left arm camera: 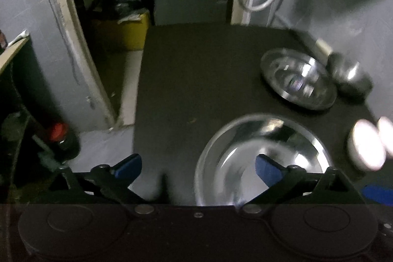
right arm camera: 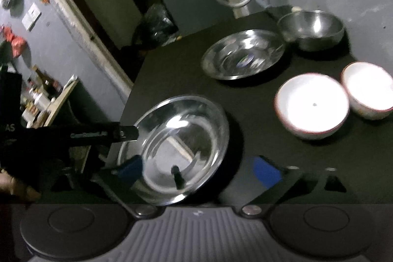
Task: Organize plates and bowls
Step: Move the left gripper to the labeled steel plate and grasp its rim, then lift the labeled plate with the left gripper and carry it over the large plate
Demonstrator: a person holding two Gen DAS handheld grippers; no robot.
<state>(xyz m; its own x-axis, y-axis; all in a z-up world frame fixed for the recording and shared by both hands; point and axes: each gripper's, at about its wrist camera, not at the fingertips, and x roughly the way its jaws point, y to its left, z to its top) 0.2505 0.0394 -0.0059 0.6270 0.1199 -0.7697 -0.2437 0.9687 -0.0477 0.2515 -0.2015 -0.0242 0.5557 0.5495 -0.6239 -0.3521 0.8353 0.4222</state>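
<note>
Near steel plate [right arm camera: 176,146] sat flat on tabletop [right arm camera: 245,139], between spread right gripper [right arm camera: 199,168] jaws, unpinched. Left gripper [left arm camera: 197,163] spread too, empty, probably just let go. Further right: second steel plate [right arm camera: 243,54], steel bowl [right arm camera: 312,28], two white bowls [right arm camera: 312,106], unstacked.

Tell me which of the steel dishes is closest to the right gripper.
The steel plate at the table's near edge, right by the right gripper. The other steel plate and the steel bowl sit farther back.
</note>
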